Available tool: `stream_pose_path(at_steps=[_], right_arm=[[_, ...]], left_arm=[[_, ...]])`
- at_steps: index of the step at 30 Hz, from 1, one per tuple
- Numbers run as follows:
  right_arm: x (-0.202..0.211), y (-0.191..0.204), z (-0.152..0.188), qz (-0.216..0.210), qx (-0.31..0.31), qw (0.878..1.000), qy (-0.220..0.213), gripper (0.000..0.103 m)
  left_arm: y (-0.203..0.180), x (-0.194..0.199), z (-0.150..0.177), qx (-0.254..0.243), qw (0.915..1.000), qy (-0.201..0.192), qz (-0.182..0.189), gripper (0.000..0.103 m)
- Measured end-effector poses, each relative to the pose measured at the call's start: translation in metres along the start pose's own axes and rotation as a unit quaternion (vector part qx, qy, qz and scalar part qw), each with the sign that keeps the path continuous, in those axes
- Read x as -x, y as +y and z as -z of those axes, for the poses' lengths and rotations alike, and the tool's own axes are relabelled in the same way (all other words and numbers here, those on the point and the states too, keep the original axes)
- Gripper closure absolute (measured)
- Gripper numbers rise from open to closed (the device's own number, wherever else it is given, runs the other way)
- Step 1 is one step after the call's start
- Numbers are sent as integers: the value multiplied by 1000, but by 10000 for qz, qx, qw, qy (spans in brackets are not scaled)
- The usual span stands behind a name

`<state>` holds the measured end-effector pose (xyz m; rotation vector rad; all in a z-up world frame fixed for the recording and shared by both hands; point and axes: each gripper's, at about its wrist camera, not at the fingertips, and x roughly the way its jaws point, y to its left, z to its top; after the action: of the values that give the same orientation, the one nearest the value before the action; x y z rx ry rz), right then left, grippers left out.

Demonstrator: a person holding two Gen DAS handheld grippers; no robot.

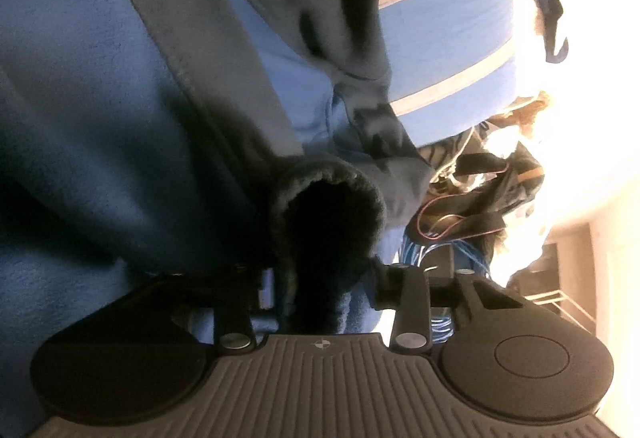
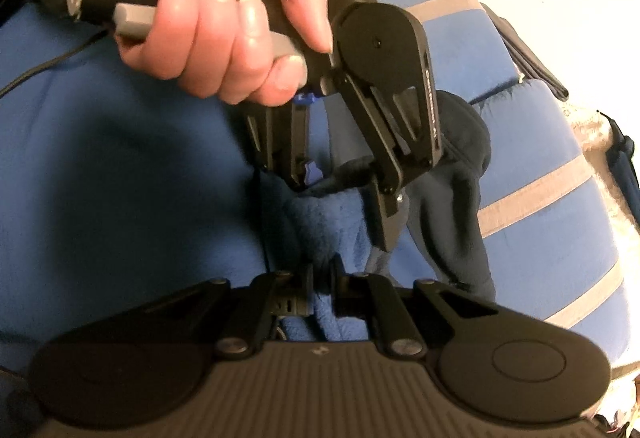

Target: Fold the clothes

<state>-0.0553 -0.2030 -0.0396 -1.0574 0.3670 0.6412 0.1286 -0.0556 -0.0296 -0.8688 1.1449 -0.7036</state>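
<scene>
Here we clamp both tools on the dark fleece garment [image 1: 328,222] lying on the blue striped blanket [image 1: 444,38]: our left gripper [image 1: 320,278] pinches its furry cuff, and our right gripper [image 2: 320,288] nips fleece just below.

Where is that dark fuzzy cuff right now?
In the left wrist view, the cuff sits low at centre, between the left gripper's fingers, against blue fleece.

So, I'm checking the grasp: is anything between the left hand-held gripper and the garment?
Nothing visible does. The fleece-lined cuff of the garment fills the gap between the fingers of the left hand-held gripper.
</scene>
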Motion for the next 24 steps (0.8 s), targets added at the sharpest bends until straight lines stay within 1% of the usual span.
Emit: stream_pose_path(at_steps=[1, 2, 3, 4, 5, 6, 7, 8, 10, 11, 12, 14, 17, 19, 22, 24], right_arm=[[-1, 0, 0, 17, 40, 10000, -4, 94], [-2, -1, 0, 132, 71, 9999, -31, 74], [0, -1, 1, 242, -2, 9997, -30, 72], [3, -1, 2, 352, -77, 9993, -29, 62], [5, -1, 3, 463, -151, 9988, -28, 47], [8, -4, 6, 554, -277, 9981, -33, 39], [10, -7, 9, 645, -403, 9971, -39, 25], [13, -11, 11, 736, -529, 9959, -45, 22], [22, -21, 20, 900, -855, 9923, 3, 20], [26, -26, 25, 981, -1018, 9900, 28, 15], [34, -32, 31, 1026, -1205, 9874, 16, 12], [48, -46, 45, 1099, -1585, 9812, 38, 2], [63, -67, 69, 1124, -2105, 9708, 233, 0], [61, -84, 82, 1087, -2411, 9635, 414, 0], [54, -111, 104, 834, -3124, 9447, 546, 0], [51, -124, 123, 685, -3773, 9220, 531, 0]], left_arm=[[0, 3, 0, -9, 10000, -31, 32, 81], [0, 6, -1, -21, 9999, -68, 76, 82], [-1, 9, -2, -49, 9997, -128, 177, 84], [-3, 10, -3, -82, 9994, -174, 289, 85], [-5, 13, -3, -116, 9988, -227, 415, 85], [-8, 16, -4, -157, 9981, -268, 527, 85], [-13, 19, -4, -239, 9972, -298, 646, 85], [-17, 22, -5, -321, 9960, -328, 765, 86], [-28, 28, -7, -498, 9933, -428, 952, 86], [-34, 31, -8, -586, 9918, -495, 1020, 86], [-41, 35, -9, -647, 9907, -570, 1053, 86], [-58, 42, -9, -805, 9884, -685, 1093, 86], [-94, 51, -12, -987, 9848, -820, 1173, 86], [-124, 55, -16, -1122, 9820, -922, 1206, 86], [-170, 61, -22, -1303, 9767, -1109, 1295, 86], [-200, 65, -27, -1380, 9724, -1235, 1417, 86]])
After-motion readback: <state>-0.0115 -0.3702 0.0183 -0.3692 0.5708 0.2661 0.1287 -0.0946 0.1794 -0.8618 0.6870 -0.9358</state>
